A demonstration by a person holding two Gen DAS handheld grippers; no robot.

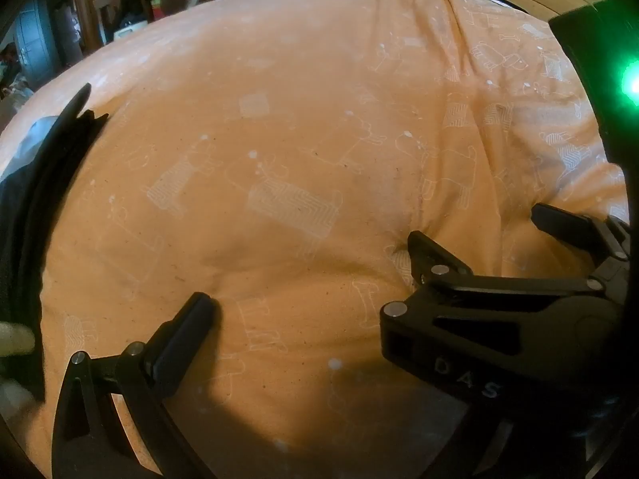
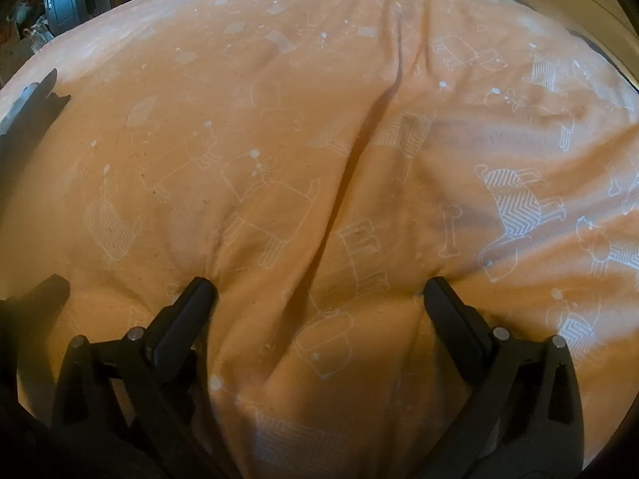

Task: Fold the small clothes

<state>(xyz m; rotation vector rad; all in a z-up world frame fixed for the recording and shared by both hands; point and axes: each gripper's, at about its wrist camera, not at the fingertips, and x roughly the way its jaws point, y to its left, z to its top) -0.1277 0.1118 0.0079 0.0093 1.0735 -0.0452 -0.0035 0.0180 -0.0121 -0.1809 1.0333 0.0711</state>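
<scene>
Both tongs, left (image 1: 311, 275) and right (image 2: 319, 283), spread wide, empty, tips pressing orange bedcover (image 2: 279, 99).

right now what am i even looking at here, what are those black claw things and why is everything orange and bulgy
These are two pictures from small wide-angle cameras, one mounted on each of two handheld grippers a person carries. The lens bends everything, hence the bulge.

The black claws are each gripper's two fingers. In the left wrist view, the left gripper is open, its tips on the cloth. The black mechanism lettered DAS at the right of that view appears to be the right gripper, seen from the side. In the right wrist view, the right gripper is also open, its fingertips pressing into the fabric.

The orange is a bed cover printed with white dog outlines, creased down the middle. A dark garment lies at the far left edge. Neither gripper holds anything.
</scene>
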